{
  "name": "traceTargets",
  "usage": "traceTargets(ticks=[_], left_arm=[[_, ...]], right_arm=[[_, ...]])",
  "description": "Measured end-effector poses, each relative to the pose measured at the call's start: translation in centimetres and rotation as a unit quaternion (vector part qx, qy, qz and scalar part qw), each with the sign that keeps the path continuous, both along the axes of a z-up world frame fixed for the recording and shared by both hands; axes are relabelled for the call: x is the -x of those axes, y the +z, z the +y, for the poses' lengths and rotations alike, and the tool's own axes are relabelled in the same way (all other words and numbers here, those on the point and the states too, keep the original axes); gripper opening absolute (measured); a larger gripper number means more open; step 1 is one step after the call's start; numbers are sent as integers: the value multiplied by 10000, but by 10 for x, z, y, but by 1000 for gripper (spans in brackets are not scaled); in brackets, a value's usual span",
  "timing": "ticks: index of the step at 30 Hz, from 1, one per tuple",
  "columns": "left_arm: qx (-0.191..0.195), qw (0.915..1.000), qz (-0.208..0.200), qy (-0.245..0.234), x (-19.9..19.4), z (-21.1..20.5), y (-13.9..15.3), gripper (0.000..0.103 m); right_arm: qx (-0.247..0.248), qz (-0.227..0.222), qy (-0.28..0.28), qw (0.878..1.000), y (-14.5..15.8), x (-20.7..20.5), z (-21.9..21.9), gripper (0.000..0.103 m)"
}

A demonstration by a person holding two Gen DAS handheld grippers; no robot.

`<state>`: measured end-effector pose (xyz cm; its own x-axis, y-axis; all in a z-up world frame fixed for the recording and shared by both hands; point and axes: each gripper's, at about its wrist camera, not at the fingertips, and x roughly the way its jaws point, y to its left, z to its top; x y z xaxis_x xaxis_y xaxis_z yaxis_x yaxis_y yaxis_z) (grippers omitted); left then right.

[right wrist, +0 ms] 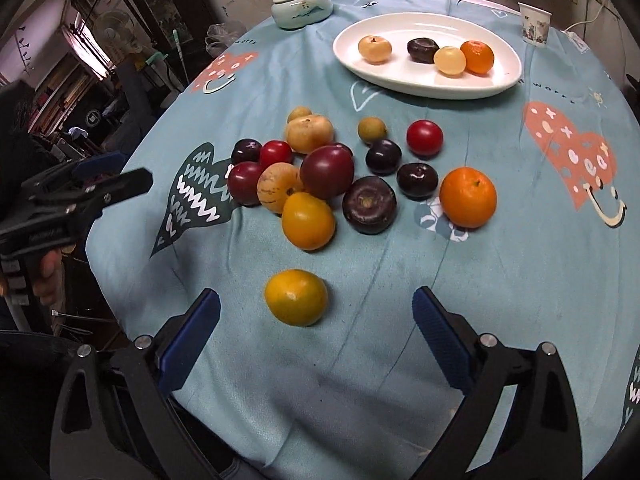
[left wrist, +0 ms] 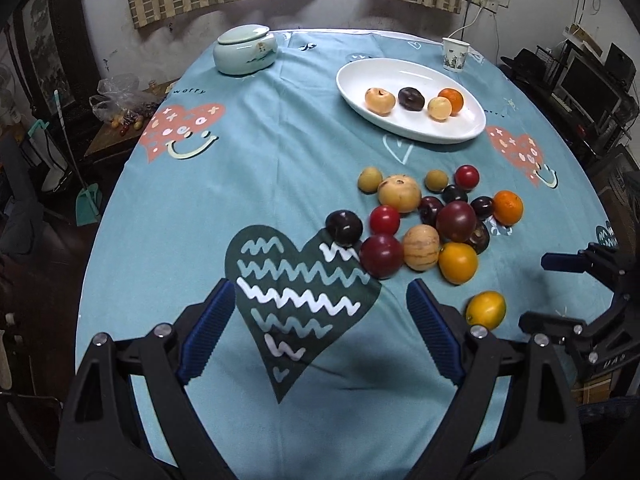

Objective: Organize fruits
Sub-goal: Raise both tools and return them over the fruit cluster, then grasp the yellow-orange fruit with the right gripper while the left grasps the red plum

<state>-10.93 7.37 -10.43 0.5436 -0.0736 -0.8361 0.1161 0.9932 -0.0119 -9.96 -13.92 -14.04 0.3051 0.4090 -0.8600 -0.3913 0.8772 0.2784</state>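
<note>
Hovering spread and empty, the right gripper (right wrist: 316, 320) faced a lone yellow-orange citrus (right wrist: 296, 297) just ahead; the left gripper (left wrist: 320, 308) likewise gaped above the tablecloth (left wrist: 200, 208); beyond lay the fruit pile (right wrist: 340, 172), then the white oval plate (right wrist: 500, 76) bearing four fruits.

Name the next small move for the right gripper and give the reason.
Probably ease the right gripper forward and down around the lone yellow-orange fruit. Its jaws are open and empty, that fruit lies nearest, apart from the pile, and the white plate has room.
</note>
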Motion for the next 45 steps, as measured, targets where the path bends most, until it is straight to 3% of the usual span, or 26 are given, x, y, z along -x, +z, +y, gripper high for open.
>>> traceTargets(ticks=[5,18,27,33,42,45], left_arm=[[40,9997,71,220,2,8,-2,89],[-1,10000,-5,12,0,-1,1,89],[-29,9986,400,-358,-7,-17,-23,89],[28,9978,551,-359,-10,-17,-29,89],[95,9976,680,-109,-13,-3,-35,89],[134,9970,738,-181,-16,-5,-38,89]], right_arm=[[85,131,130,9998,-4,2,7,98],[226,-166,111,9995,-5,15,2,98],[330,-133,-3,9994,-19,18,2,98],[356,59,96,9993,-33,-1,14,81],[541,131,501,9972,-43,-5,29,72],[495,92,727,9961,-41,-5,30,47]])
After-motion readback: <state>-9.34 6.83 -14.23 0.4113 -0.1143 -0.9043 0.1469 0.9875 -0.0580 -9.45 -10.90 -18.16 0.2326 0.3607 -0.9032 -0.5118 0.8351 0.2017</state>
